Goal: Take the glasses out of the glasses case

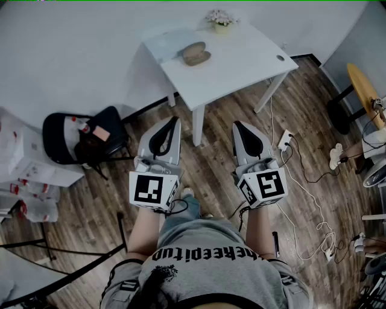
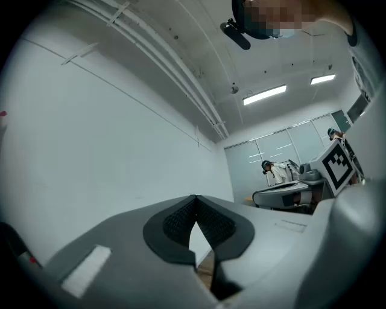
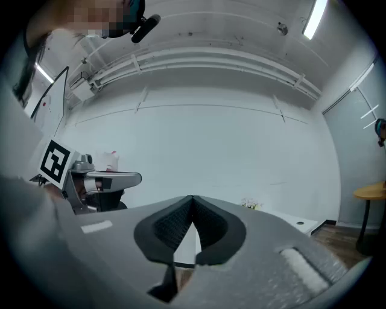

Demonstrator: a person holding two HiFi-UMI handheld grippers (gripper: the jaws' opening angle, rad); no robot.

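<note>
The left gripper point(image 2: 194, 198) has its fingers point(image 2: 175, 224) clenched tip to tip with nothing between them. The right gripper point(image 3: 192, 198) is the same, its fingers point(image 3: 212, 228) pressed together and empty. In the head view both are held in the air over the wood floor point(image 1: 229, 121), just short of the near corner of the white bench point(image 1: 241, 60). The bench's near leg point(image 1: 198, 125) stands between the two.

The glasses case point(image 1: 196, 54) lies on the bench top toward its far left part, well apart from both grippers, with bare white surface on every side of it. A small pot of flowers point(image 1: 221, 18) stands at the bench's far edge, behind the case.

Left of the bench is a black chair point(image 1: 84, 140) loaded with small items. To its right, a power strip point(image 1: 284, 140) and white cables point(image 1: 307, 187) trail over the floor, and a round wooden table point(image 1: 363, 84) is cut off by the frame.

The case is too small to tell whether it lies open or shut.
</note>
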